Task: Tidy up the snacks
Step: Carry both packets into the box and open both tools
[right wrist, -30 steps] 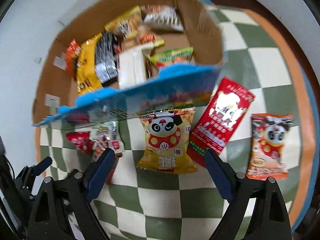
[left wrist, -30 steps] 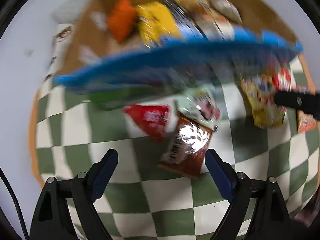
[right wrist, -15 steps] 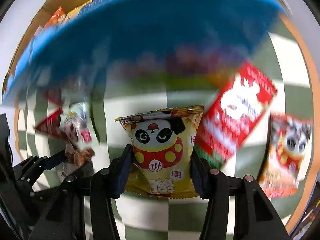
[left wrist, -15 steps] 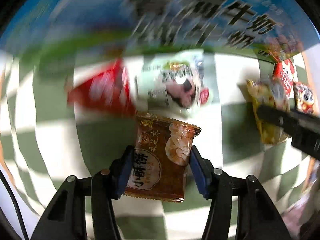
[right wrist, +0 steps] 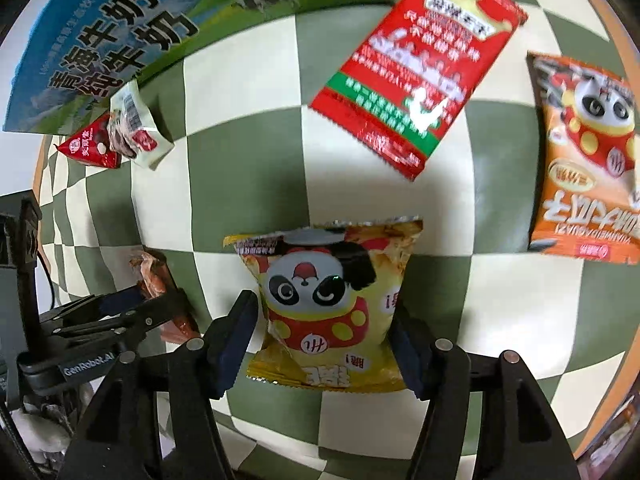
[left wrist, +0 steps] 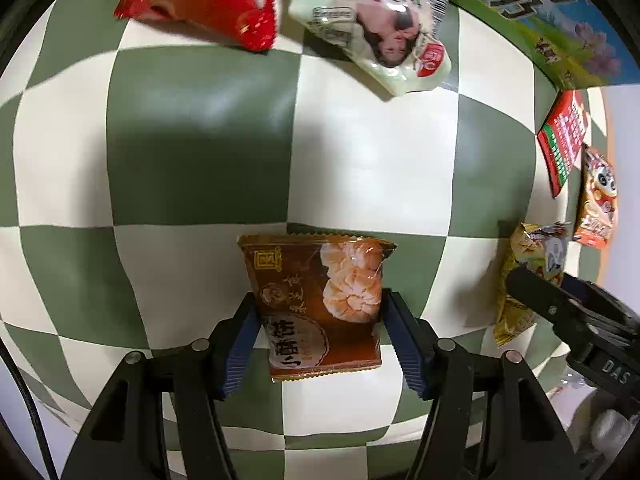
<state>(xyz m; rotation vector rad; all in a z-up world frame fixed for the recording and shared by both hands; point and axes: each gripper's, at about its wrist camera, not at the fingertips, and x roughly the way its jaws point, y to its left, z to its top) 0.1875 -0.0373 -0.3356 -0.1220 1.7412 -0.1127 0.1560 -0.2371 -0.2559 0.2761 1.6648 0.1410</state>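
I see the green-and-cream checkered mat (left wrist: 208, 148) filling both wrist views; everything below is placed relative to it. The blue milk carton box (right wrist: 100, 36) sits at its far edge, printed side facing me.

On the mat beyond my right gripper: a red crown packet (right wrist: 416, 68) lies tilted, and further right an orange panda bag (right wrist: 584, 156) lies flat near the mat's orange border. Both are apart from each other.

My right gripper (right wrist: 324, 340) points down at the mat with the yellow panda bag (right wrist: 328, 304) between its blue pads. The pads press its sides and the bag looks pinched in, so I call it grasped, though the jaws are easing wider right now.

My left gripper (left wrist: 320, 344) also points down at the mat, with the brown biscuit pack (left wrist: 320, 304) between its pads. The pads touch both edges and the jaws are opening; I read it as gripped.

Far side of the mat, close to the box: a pale green pouch (left wrist: 376, 28) and, just beside it, a red triangular packet (left wrist: 208, 0). Both lie loose.
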